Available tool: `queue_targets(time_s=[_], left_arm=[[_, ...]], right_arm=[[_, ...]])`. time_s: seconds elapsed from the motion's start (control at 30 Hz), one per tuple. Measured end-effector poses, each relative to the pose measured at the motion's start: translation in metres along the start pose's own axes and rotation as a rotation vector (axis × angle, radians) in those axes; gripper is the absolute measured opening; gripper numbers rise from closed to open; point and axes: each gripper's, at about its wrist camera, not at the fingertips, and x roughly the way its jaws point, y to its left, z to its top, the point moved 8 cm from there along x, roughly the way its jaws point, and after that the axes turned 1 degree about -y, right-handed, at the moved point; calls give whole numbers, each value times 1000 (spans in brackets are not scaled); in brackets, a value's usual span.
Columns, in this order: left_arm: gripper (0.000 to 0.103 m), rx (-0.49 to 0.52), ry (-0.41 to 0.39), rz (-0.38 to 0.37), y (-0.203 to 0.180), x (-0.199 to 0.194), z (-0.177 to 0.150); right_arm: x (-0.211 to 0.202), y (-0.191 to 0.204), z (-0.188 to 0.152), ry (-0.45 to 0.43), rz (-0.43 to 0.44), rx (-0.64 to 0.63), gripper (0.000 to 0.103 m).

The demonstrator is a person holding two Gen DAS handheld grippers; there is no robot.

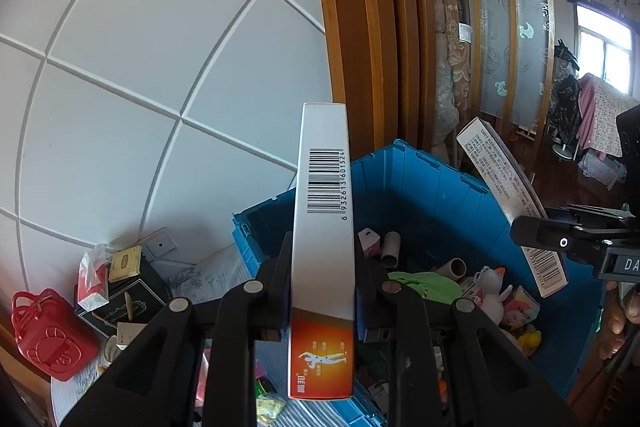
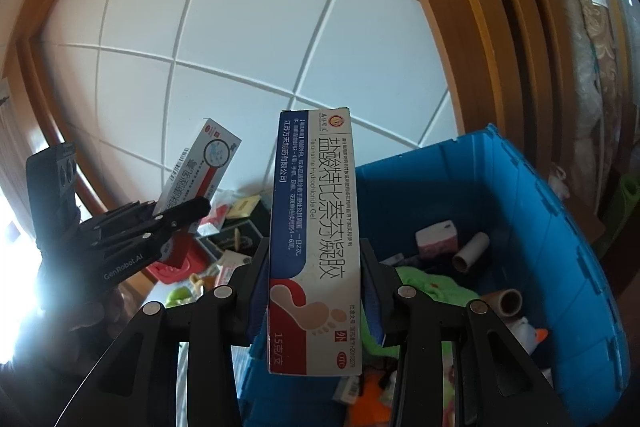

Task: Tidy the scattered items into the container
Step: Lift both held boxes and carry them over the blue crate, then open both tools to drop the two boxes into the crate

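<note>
The blue bin [image 1: 432, 195] sat open against the white wall, and both grippers hung just above it. The left gripper [image 1: 322, 291] had its jaws squeezed tight on a long box with a barcode [image 1: 324, 219], standing straight up over the near side of the bin. The right gripper [image 2: 316, 287] was closed the same way on a foot cream box [image 2: 316, 239], also upright and over the bin's near edge. In the left camera, the right gripper's box showed as a tilted white box above the bin's right side.

A lot was already inside the bin: a green cloth [image 1: 424, 285], two cardboard tubes [image 1: 390, 247], a white toy duck [image 1: 494, 287], a yellow toy [image 1: 528, 341] and a small pink box [image 2: 436, 239]. So the job looked partly done. The two boxes in the jaws had not yet gone in.

More things waited outside on the left: a red basket [image 1: 52, 339], a tissue pack [image 1: 93, 281], a small gold box [image 1: 126, 263] and a dark box [image 1: 132, 301] under them. These looked like they were left to pick up.

The grippers and their boxes hid the near part of the bin and the table under them. Some bright small things showed low down between the fingers, but it was too hard to tell what they were. The bin's right side was cut off by the edge of the picture.
</note>
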Motion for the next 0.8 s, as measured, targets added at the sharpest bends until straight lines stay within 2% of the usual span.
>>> queue_targets(time_s=[0.33,0.8], left_arm=[[23,33,18,-44,-26,35,16],[23,45,28,-78,-44,66,33]], right_arm=[[-4,-46,7,-3,-86,41,39],[7,-71,10,18,-121,65,39]])
